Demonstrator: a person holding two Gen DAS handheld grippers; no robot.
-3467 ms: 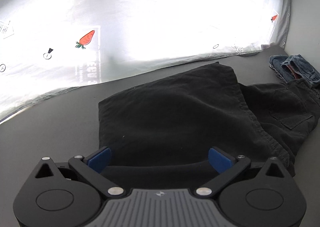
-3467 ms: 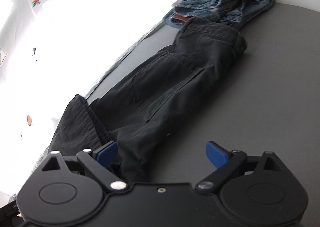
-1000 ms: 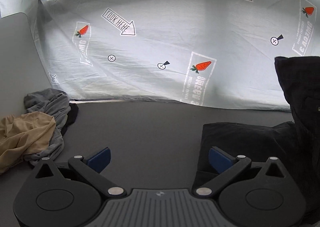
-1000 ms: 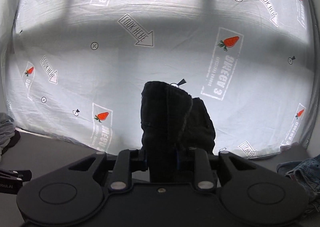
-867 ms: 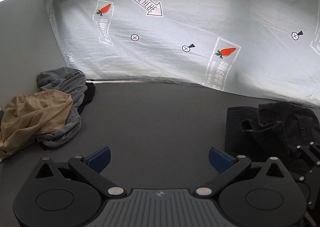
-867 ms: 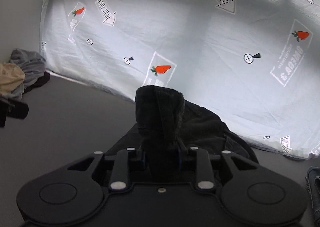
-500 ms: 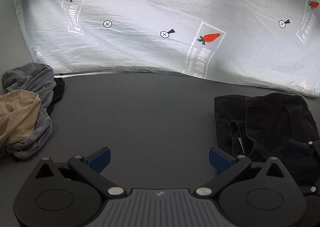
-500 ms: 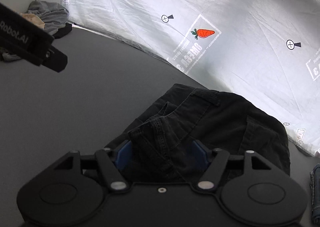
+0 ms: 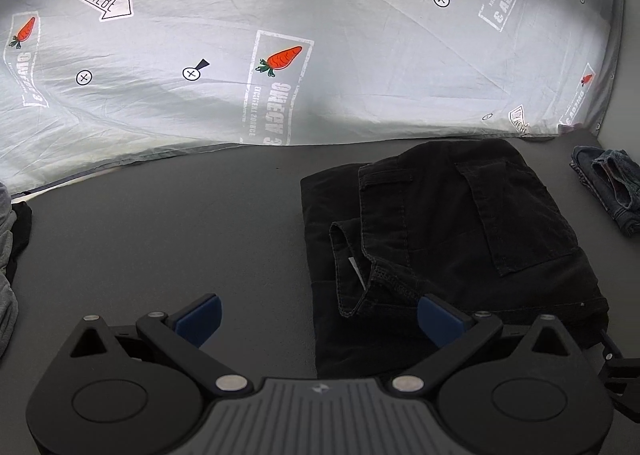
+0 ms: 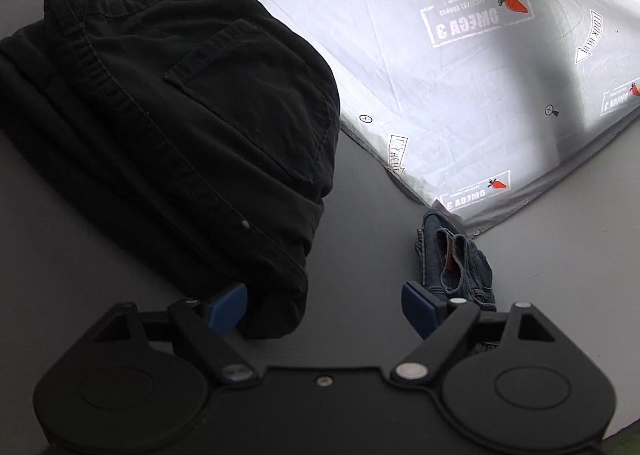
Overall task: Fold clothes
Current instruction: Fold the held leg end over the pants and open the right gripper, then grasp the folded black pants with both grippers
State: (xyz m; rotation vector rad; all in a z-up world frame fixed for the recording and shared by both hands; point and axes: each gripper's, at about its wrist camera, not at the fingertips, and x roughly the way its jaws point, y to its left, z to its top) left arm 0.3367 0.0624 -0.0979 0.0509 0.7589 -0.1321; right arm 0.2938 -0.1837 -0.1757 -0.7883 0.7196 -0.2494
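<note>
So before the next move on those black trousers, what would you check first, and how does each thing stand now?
1. Left gripper open, holding nothing: ok.
2. Right gripper open, let go of the cloth: ok.
3. Black trousers resting flat on the grey table: ok.
4. Fold tidy: not ok, a waistband loop juts out at the near edge.
5. Blue jeans lying apart from the trousers: ok.
6. Layers underneath lined up: cannot tell.

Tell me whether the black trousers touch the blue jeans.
Apart. The right wrist view shows bare grey surface between the black trousers and the blue jeans.
</note>
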